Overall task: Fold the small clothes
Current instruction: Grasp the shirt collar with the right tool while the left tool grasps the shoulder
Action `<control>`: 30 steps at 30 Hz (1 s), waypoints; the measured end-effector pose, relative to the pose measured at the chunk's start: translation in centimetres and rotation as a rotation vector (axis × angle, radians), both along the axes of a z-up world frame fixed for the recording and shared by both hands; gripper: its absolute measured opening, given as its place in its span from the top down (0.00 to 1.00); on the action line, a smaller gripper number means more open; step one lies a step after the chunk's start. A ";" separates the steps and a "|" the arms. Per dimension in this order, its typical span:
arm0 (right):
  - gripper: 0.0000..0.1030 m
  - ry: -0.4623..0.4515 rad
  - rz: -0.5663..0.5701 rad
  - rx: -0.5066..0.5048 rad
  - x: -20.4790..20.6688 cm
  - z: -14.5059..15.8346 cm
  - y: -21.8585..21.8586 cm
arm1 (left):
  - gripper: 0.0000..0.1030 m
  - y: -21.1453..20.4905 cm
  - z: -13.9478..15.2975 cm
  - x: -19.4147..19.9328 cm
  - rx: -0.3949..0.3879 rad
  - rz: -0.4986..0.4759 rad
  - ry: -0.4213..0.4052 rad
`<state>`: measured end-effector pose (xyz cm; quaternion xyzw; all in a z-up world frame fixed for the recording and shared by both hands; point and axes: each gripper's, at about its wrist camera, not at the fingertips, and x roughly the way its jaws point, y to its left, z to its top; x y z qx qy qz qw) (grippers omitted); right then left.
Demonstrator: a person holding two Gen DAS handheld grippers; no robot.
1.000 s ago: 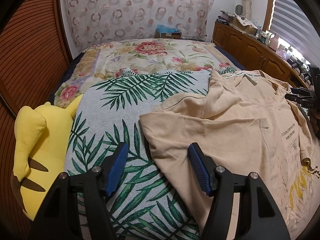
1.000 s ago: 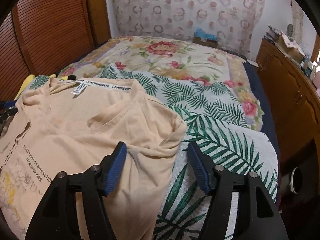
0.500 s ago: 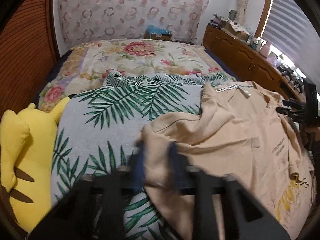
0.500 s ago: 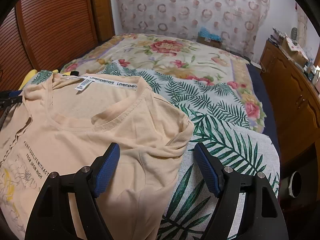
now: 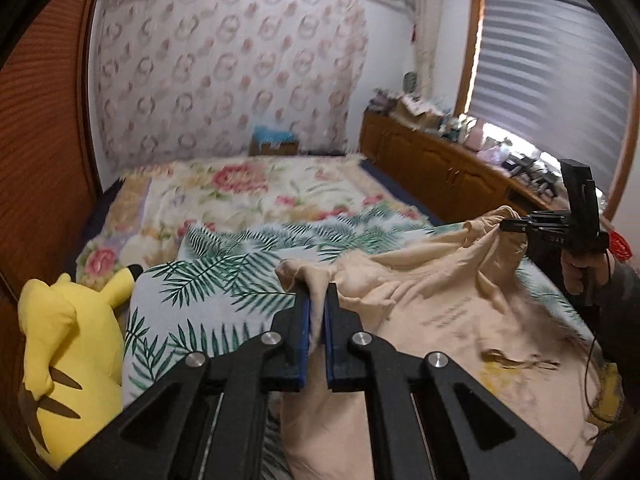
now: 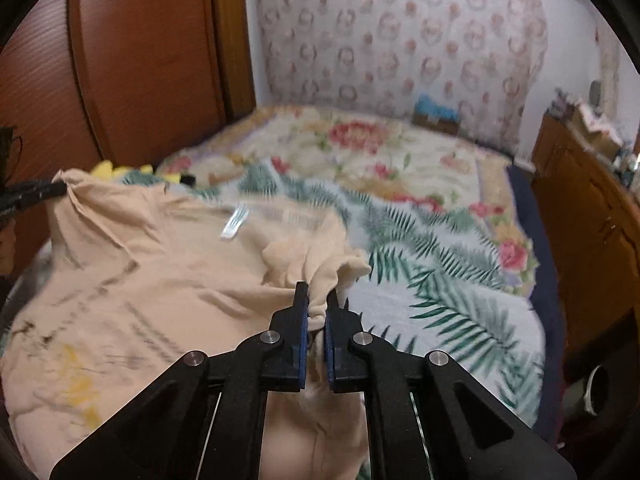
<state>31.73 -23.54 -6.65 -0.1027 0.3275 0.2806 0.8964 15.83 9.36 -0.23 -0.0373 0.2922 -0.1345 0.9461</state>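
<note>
The person is holding a beige T-shirt (image 5: 432, 320) by its two shoulders above the palm-leaf blanket (image 5: 224, 280) spread on the near part of the bed: the left gripper (image 5: 316, 300) is clamping a bunched left shoulder between its blue pads, and the right gripper (image 6: 317, 300) is pinching the right shoulder in the same way. The printed lower part of the shirt is lying on the blanket while the collar end is hanging slack between the two grips. To do this step well, the person is probably needing to draw the two grips apart until the shoulder line is taut and level, then lay the shirt flat before folding; both pinches are looking thick, so a slip seems unlikely. A yellow plush toy (image 5: 68, 340) is sitting at the left edge of the blanket, near the shirt's left side, and could be getting in the way. The floral quilt (image 6: 380, 148) is lying farther off, and the wooden cabinet (image 6: 592, 216) is standing well apart on the right.
</note>
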 end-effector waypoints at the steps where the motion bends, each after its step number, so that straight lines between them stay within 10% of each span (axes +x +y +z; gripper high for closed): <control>1: 0.96 -0.008 0.005 0.009 -0.8 0.8 -0.2 | 0.97 -0.3 0.4 -1.3 -0.001 -0.015 -0.010; 14: 0.96 -0.051 -0.018 0.079 -18.7 2.7 -6.4 | 0.97 -1.2 -1.1 -16.1 -0.064 -0.024 -0.006; 30: 0.89 0.054 -0.081 0.018 -27.5 0.3 -9.8 | 0.69 0.6 -2.7 -19.1 -0.034 0.089 0.056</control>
